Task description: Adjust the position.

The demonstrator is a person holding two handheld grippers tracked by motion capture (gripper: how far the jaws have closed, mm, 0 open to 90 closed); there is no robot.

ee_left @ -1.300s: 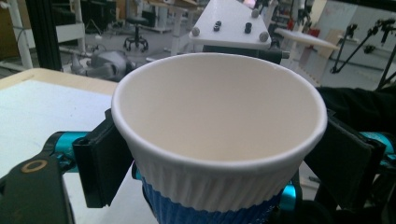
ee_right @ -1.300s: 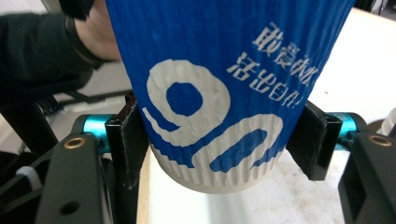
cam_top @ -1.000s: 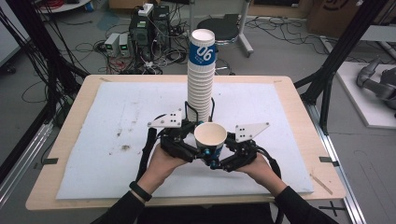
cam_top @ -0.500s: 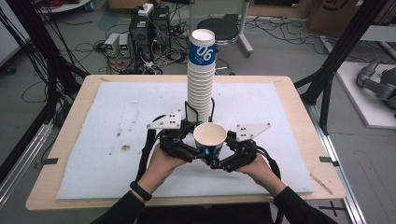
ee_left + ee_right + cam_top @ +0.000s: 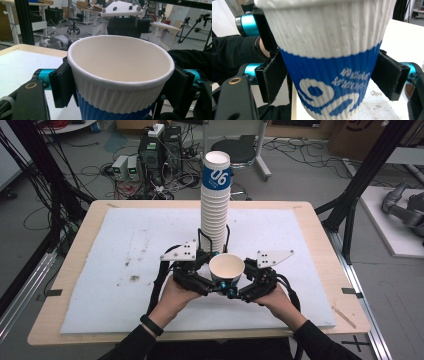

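Note:
A single paper cup [image 5: 226,267], white ribbed above and blue below, stands upright over the front middle of the white mat [image 5: 115,250]. My left gripper [image 5: 214,281] comes in from the left and my right gripper [image 5: 239,286] from the right. In the left gripper view the cup [image 5: 120,65] sits between both pads just under its rim, with my gripper [image 5: 120,86] shut on it. In the right gripper view my gripper [image 5: 332,75] clamps the cup [image 5: 329,50] lower down, on the blue band. A tall stack of cups [image 5: 216,205] rises right behind.
The wooden table edge [image 5: 320,220] frames the mat, which has dark stains [image 5: 134,278] at left. Black frame posts [image 5: 365,175] stand at the right and left, with cables and electronics on the floor behind. Bare mat lies on either side of the hands.

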